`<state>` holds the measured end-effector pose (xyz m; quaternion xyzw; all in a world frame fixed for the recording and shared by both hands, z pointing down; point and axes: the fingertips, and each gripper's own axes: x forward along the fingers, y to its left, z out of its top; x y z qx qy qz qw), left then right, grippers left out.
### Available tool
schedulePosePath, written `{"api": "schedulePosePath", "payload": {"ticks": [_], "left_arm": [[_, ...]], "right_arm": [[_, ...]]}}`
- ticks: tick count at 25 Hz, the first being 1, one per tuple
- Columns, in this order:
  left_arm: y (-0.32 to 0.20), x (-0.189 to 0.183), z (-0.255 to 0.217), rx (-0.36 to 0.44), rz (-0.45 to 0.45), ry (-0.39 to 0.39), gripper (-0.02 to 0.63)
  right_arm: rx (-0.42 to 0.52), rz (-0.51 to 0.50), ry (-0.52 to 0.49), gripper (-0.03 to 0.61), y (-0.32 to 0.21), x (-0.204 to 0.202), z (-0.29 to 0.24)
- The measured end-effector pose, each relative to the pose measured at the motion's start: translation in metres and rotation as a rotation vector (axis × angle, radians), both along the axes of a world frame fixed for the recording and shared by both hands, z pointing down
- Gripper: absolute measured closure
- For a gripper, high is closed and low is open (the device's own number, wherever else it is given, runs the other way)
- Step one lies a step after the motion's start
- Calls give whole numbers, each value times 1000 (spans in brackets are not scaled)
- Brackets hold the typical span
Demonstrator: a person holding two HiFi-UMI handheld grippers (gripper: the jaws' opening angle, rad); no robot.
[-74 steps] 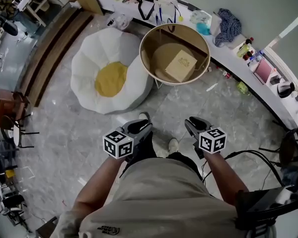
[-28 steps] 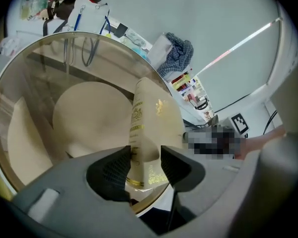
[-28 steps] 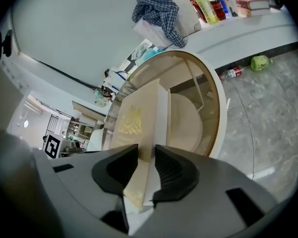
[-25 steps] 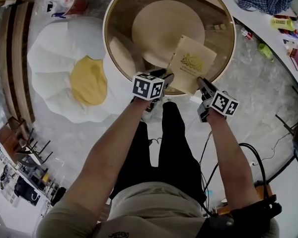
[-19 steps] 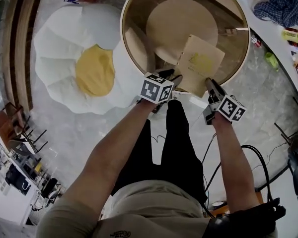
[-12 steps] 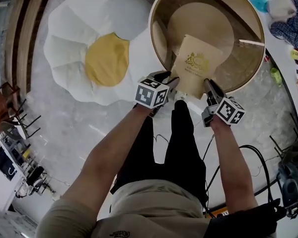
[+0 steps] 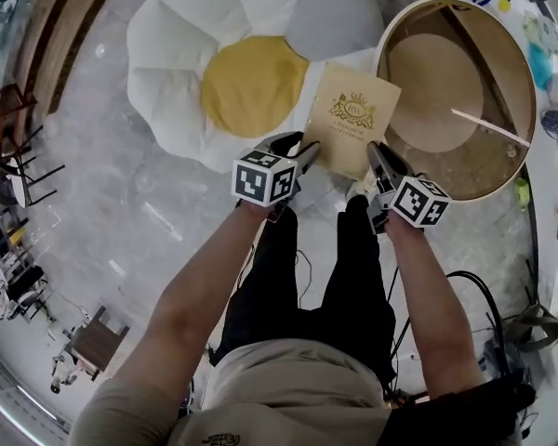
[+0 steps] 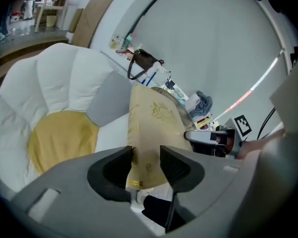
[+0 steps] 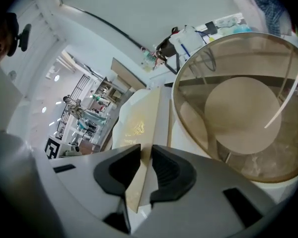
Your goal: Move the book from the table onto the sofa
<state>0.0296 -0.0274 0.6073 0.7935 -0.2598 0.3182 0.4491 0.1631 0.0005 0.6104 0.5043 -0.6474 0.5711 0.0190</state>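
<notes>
1. Book [image 7: 349,119] hung in the air, cover up, between the flower-shaped sofa [image 7: 181,35] and the round table [image 7: 446,91].
2. Left gripper [image 7: 302,153] was clamped on the book's near-left edge.
3. Right gripper [image 7: 376,153] was clamped on the near-right edge.
4. Book's far-left corner sat over the edge of the sofa's yellow centre [image 7: 251,82], and its right edge ran just beside the table rim.
5. Bare grey floor [image 7: 121,203] lay to the left, below the sofa's near petals.
</notes>
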Motion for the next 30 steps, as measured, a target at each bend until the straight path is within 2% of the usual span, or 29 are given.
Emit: {"api": "schedulePosePath", "payload": {"ticks": [6,12,16,22,27,30], "left_arm": [[-7,-97,21,-23,-148,10,434],[0,-150,73,-80,-232,13,434],[8,-159,116,-121,-260,31,434],[6,-154,186,-160,-264,55,434],[4,-147,229,-169,-275,20,434],[3,-153,228,-169,-262,-18,434]], "right_arm": [[-25,-123,-5,497,-24,-94,25],[-45,-214,33,495,-47,-149,75],[-63,-250,72,495,-57,-160,119],[-87,-258,122,495,-60,-154,184],[-117,-265,188,495,-53,-141,219],[-123,-252,202,495,-54,-137,212]]}}
